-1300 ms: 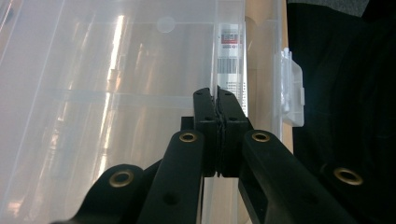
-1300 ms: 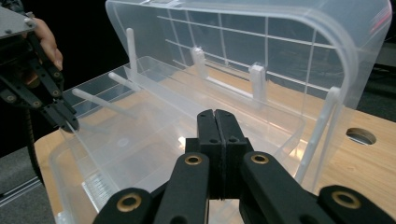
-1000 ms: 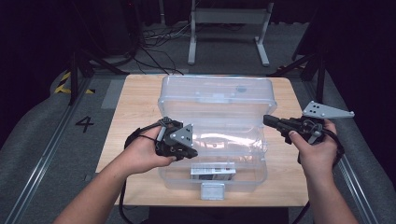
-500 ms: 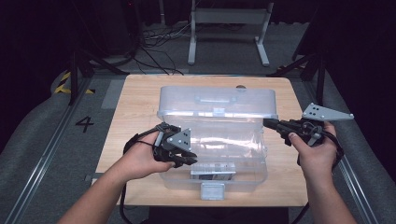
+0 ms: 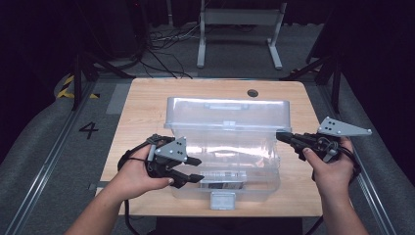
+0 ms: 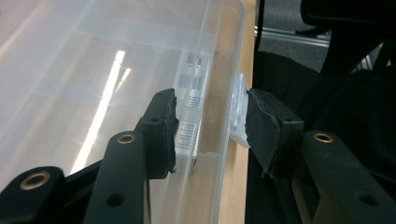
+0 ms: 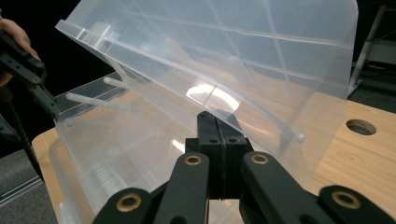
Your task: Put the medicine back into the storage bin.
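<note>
Dark floor ringed the wooden table (image 5: 147,107) bearing the clear bin (image 5: 230,161). My left gripper (image 5: 198,170) had just been opening, jaws straddling its front wall; my right gripper (image 5: 280,135) was closed against the raised lid (image 5: 227,115).

Lab / recording studio setup, not a home. Small wooden bench (image 5: 147,112) with a cable grommet hole (image 5: 252,92), black-curtained surroundings, grey carpet floor (image 5: 44,161) with a painted "4" (image 5: 88,129), hazard tape (image 5: 66,87), floor rails (image 5: 46,161), loose cables (image 5: 166,41), metal stand frame (image 5: 238,29) behind.
</note>
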The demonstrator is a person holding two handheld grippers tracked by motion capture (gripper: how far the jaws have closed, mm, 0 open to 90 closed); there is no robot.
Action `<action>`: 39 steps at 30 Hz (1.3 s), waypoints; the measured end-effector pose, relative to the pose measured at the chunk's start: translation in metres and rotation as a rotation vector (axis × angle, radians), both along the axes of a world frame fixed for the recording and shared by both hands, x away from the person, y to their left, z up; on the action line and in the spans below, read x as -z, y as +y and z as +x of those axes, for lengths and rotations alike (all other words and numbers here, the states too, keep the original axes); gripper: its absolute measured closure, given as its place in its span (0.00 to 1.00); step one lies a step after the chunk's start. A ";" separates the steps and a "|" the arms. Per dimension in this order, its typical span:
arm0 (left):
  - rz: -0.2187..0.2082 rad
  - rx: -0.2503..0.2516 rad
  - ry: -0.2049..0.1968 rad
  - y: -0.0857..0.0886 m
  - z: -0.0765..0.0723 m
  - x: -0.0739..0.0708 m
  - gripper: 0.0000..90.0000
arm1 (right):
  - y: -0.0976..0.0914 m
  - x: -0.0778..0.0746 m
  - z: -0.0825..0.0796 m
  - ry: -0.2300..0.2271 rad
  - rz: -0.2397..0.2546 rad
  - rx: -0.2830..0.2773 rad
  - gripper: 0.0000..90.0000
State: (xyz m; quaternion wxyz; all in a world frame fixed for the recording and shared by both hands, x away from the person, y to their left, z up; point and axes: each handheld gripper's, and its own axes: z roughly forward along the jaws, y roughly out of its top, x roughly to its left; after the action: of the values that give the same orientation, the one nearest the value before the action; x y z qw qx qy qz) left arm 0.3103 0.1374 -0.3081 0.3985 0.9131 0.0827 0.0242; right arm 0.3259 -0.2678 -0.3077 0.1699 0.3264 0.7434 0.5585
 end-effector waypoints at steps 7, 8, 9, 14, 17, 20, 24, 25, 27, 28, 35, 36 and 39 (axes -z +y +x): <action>-0.042 -0.066 0.019 0.030 -0.009 -0.003 0.59 | -0.001 0.005 -0.007 0.005 -0.001 -0.008 1.00; -0.049 -0.083 0.020 0.036 -0.010 -0.003 0.59 | 0.000 0.005 -0.008 0.007 0.000 -0.010 1.00; -0.063 -0.098 0.029 0.044 -0.011 -0.004 0.59 | -0.001 0.006 -0.009 0.010 -0.002 -0.013 1.00; -0.106 -0.190 0.040 0.072 -0.019 -0.003 0.60 | 0.000 0.010 -0.016 0.017 -0.009 -0.020 1.00; -0.115 -0.240 0.055 0.087 -0.021 0.001 0.59 | 0.000 0.012 -0.018 0.022 -0.010 -0.026 1.00; -0.107 -0.311 0.083 0.104 -0.018 0.008 0.56 | 0.001 0.012 -0.020 0.023 -0.012 -0.032 1.00; -0.074 -0.395 0.115 0.120 -0.013 0.020 0.54 | 0.001 0.013 -0.023 0.027 -0.021 -0.029 1.00; -0.097 -0.403 0.132 0.125 -0.012 0.023 0.54 | 0.001 0.014 -0.024 0.033 -0.019 -0.031 1.00; -0.131 -0.423 0.136 0.133 -0.012 0.026 0.54 | 0.001 0.015 -0.024 0.034 -0.021 -0.031 1.00; -0.137 -0.433 0.138 0.137 -0.011 0.028 0.54 | 0.001 0.015 -0.024 0.034 -0.022 -0.031 1.00; -0.138 -0.511 0.125 0.152 -0.002 0.041 0.51 | 0.001 0.017 -0.026 0.039 -0.024 -0.035 1.00; -0.137 -0.528 0.126 0.153 0.000 0.043 0.51 | 0.001 0.017 -0.027 0.039 -0.023 -0.037 1.00; -0.128 -0.558 0.123 0.156 0.004 0.047 0.51 | 0.001 0.018 -0.028 0.043 -0.024 -0.035 1.00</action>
State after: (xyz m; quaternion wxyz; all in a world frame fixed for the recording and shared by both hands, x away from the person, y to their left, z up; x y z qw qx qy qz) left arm 0.3139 0.2935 -0.3554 0.4273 0.8279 0.3562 0.0722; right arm 0.2977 -0.2672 -0.3262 0.1477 0.3232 0.7590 0.5455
